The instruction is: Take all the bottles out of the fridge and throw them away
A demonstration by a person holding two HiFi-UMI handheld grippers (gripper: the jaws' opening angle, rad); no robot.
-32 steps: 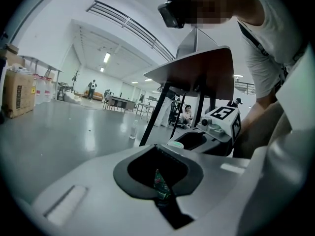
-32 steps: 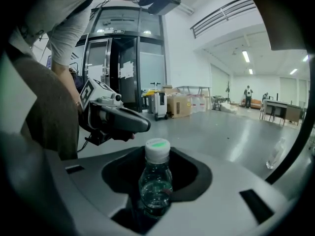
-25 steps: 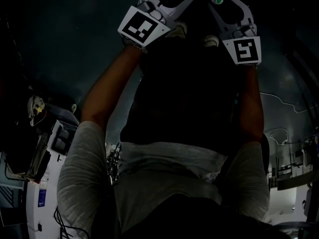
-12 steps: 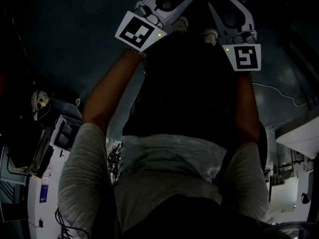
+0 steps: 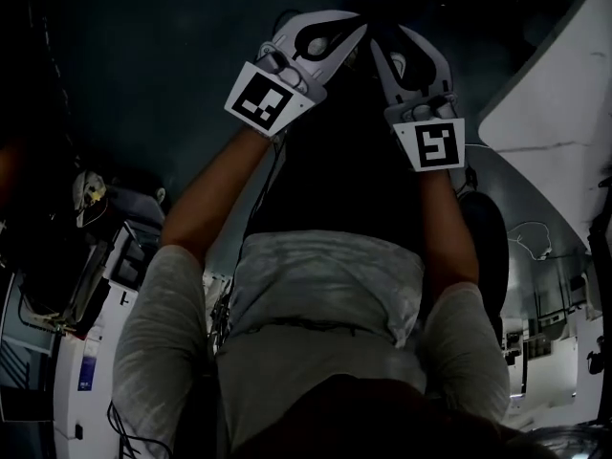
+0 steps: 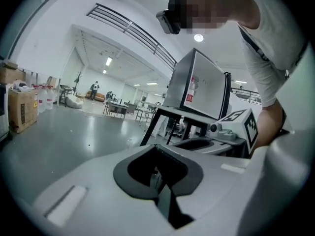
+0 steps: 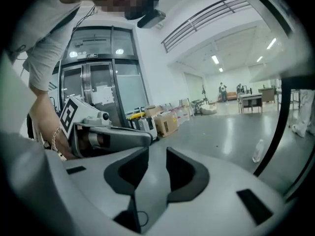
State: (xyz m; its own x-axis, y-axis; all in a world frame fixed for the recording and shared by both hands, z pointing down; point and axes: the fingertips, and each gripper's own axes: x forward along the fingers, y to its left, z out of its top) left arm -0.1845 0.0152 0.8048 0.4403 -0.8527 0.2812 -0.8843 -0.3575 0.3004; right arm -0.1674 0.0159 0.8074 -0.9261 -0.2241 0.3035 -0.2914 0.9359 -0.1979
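Note:
The head view is very dark. Both grippers are held up side by side in front of the person's chest. My left gripper (image 5: 352, 29) has its jaws together with nothing in them. My right gripper (image 5: 382, 36) is open, with a clear gap and nothing between the pads; its jaws have just been closing. A silver fridge (image 6: 197, 90) stands on a black stand beyond the left gripper (image 6: 165, 183). A clear bottle (image 7: 257, 150) stands on the grey floor, far off to the right of the right gripper (image 7: 156, 173). No bottle is held.
Cardboard boxes (image 7: 165, 123) and water jugs line the wall by the glass doors (image 7: 98, 92). More boxes (image 6: 22, 109) and tables (image 6: 123, 109) stand across the hall. A black stand leg (image 7: 280, 127) is close at right. A white slab (image 5: 555, 113) juts in.
Both hands have risen and drawn closer together. In the head view the marker cubes sit lower in the frame, and a white slab has come in at the right.

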